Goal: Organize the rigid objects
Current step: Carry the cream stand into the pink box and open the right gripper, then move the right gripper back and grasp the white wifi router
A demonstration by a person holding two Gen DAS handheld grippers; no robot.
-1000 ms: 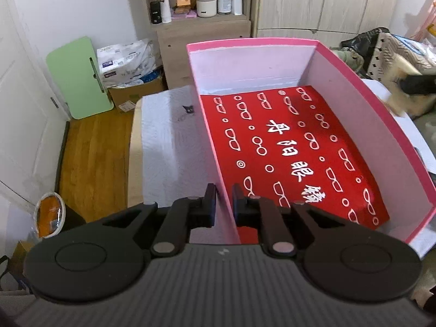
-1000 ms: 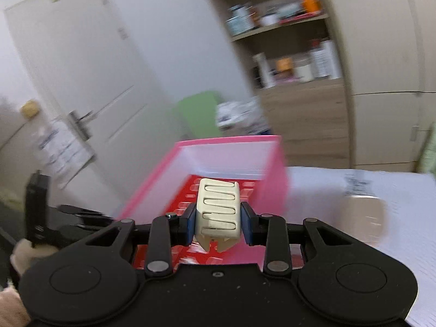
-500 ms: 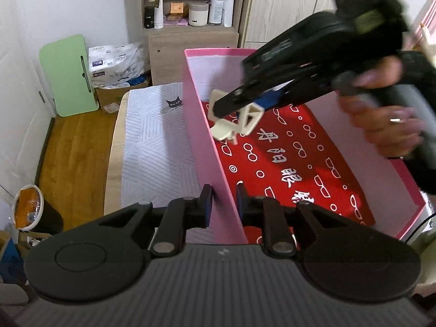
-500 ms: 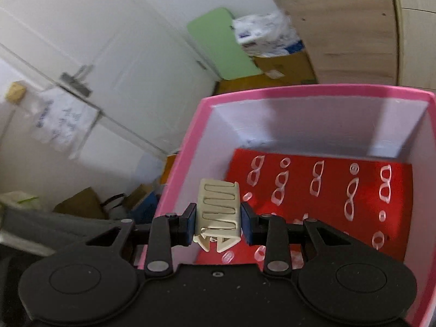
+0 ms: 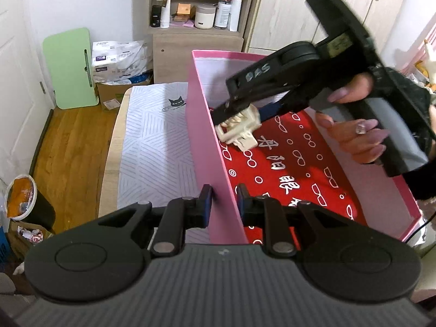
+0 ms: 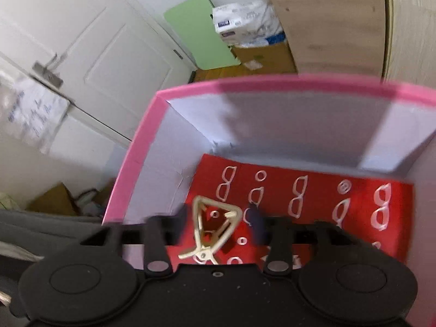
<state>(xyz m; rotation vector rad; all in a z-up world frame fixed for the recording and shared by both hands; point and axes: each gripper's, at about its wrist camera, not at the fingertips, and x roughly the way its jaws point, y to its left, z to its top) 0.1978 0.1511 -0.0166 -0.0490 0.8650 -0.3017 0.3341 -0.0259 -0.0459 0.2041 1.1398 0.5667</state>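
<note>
A pink box (image 5: 201,141) with a red glasses-print floor (image 5: 286,169) stands on the table. My left gripper (image 5: 223,200) straddles its near left wall, one pad outside and one inside, shut on the wall. My right gripper (image 5: 242,114), held by a person's hand (image 5: 354,133), hangs inside the box over the far left of the floor. Its jaws are opening. A cream claw hair clip (image 5: 239,129) sits loose between them, turned on its side just above the floor. In the right wrist view the clip (image 6: 212,229) lies between the blurred, spread fingers of my right gripper (image 6: 218,218).
A white patterned cloth with a cat print (image 5: 152,147) covers the table left of the box. Beyond it are a wooden shelf unit with bottles (image 5: 196,11), a green board (image 5: 70,68), a cardboard box and a lined bin (image 5: 21,199) on the wood floor.
My right gripper swung in over the box and came down near its floor. Its jaws spread and the clip turned over, loose between them. My left gripper stayed on the wall.
</note>
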